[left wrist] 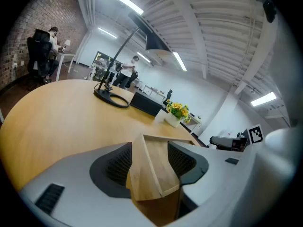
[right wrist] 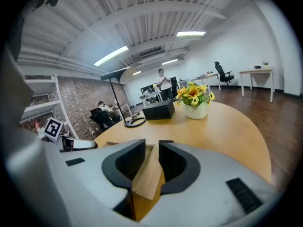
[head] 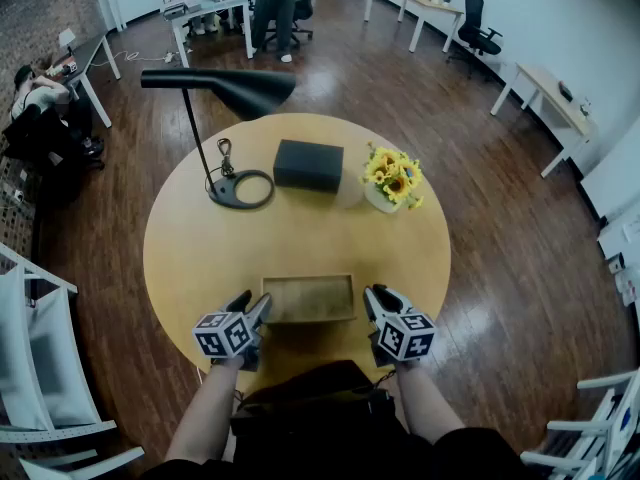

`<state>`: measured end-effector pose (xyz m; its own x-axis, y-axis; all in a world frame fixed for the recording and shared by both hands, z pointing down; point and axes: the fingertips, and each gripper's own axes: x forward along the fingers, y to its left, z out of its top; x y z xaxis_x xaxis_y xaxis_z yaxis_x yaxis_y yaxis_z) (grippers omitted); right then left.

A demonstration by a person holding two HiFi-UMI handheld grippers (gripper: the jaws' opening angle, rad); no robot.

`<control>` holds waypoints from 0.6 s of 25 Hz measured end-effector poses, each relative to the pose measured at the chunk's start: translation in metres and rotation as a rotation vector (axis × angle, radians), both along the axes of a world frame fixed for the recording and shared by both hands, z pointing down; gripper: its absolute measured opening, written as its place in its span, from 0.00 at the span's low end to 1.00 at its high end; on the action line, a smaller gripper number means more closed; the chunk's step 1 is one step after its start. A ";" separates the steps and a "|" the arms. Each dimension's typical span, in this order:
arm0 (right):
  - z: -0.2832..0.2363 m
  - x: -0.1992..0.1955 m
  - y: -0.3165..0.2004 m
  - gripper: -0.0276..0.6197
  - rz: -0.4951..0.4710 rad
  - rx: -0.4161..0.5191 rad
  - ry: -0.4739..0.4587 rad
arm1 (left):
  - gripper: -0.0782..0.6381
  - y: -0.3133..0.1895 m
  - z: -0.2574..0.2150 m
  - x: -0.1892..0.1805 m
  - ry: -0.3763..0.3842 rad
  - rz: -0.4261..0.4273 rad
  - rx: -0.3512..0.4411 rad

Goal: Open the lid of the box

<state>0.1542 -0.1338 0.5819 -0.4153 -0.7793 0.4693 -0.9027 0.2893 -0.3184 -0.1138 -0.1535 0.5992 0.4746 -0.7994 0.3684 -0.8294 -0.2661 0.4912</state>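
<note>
Gripping both ends of the wooden box [head: 308, 298], we've got the left gripper [head: 252, 306] on its left near corner and the right gripper [head: 375, 298] on its right end. The box sits flat on the round table [head: 300, 243], close to the near edge, right in front of the person. Its top is a flat panel inside a raised rim.

Left gripper view: jaws spread wide, the box corner fills the gap, and the pads lie against the wood on both sides, so it's clamped.

Right gripper view: jaws are narrower and closed on a thin edge of the box. The wood is wedged between the two dark pads.

Both marker cubes face up in the head view, and the person's forearms come in from the bottom.

Further back on the table are a black desk lamp [head: 225, 90] with a ring base, a black box [head: 308, 165] just right of that base, and a pot of sunflowers [head: 392, 180] beside the black box. All three are well apart from the wooden box.

In the background, a person stands at a desk [head: 277, 3] and an office chair [head: 478, 28] sits by the far wall.
</note>
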 end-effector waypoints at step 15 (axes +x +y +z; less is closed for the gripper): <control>0.062 -0.032 -0.005 0.29 -0.073 -0.181 0.067 | 0.31 -0.003 0.029 0.007 0.028 0.010 -0.119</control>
<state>0.1226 -0.1385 0.6437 -0.4310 -0.6485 0.6274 -0.9022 0.2983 -0.3116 -0.1067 -0.1568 0.6279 0.4938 -0.7460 0.4467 -0.8124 -0.2126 0.5430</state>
